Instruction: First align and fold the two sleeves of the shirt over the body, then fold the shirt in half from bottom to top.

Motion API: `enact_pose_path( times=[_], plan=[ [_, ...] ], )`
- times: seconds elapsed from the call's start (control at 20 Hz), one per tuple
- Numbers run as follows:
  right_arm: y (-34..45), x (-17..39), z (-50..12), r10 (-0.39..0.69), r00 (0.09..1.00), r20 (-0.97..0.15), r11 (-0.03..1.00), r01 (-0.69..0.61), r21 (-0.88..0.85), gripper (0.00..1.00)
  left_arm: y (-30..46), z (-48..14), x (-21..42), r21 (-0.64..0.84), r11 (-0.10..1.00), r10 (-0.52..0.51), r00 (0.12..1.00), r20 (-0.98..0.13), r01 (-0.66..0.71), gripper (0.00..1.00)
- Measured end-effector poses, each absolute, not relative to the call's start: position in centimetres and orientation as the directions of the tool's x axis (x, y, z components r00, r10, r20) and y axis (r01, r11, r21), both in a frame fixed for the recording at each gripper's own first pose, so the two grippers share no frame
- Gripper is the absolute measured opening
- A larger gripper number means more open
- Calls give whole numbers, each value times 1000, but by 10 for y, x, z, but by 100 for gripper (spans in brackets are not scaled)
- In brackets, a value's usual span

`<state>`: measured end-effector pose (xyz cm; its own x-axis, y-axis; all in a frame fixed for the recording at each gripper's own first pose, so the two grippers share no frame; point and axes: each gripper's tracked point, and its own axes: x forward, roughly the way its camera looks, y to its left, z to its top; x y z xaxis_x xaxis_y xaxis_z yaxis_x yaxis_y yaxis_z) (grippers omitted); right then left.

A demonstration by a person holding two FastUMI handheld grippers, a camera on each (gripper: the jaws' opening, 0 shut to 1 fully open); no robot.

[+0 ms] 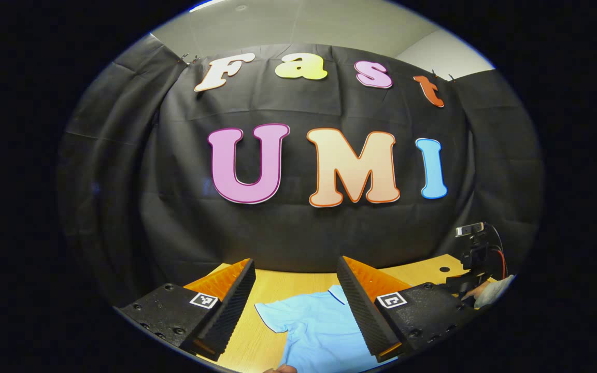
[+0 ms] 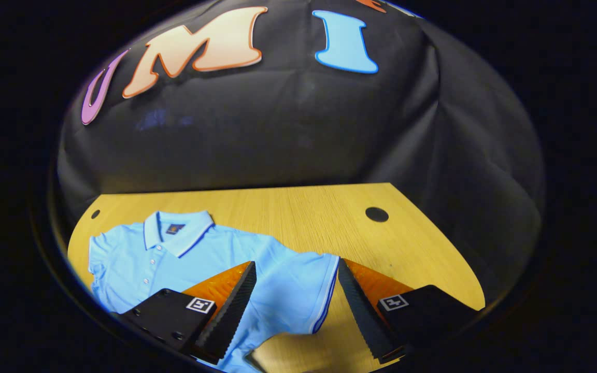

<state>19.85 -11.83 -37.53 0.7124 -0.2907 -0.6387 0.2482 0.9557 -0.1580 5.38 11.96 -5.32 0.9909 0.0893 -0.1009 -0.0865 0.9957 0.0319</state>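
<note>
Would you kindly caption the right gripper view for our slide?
Open right hand-held gripper poised over a sleeve of the flat polo shirt on the table.

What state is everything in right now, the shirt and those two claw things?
Shirt: flat on the table, face up, both sleeves spread, nothing folded.
Right sleeve: lies between the right gripper's open fingers.
Left gripper: open above the shirt, holding nothing.

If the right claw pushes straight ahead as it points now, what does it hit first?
Probably the polo shirt's sleeve, which lies flat between the open fingers of the right claw; beyond it is bare table. Depth is uncertain.
</note>
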Motion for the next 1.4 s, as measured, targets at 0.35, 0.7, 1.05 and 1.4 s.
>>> enact_pose_path(
  times=[0.35,0.7,1.05,1.4],
  plan=[
    [-123,193,-421,-271,618,-738,954,277,-119,99,135,-68,64,41,993,115,984,-139,-110,95],
    [-91,199,-425,-204,642,-739,968,244,-55,5,131,-76,71,23,995,101,983,-152,-99,95],
    [-24,221,-374,-78,745,-662,987,152,54,5,144,-81,66,-4,992,128,978,-164,-130,95],
    [71,228,-397,70,741,-668,994,7,112,5,155,-101,61,-48,986,148,966,-214,-161,95]
  ],
)
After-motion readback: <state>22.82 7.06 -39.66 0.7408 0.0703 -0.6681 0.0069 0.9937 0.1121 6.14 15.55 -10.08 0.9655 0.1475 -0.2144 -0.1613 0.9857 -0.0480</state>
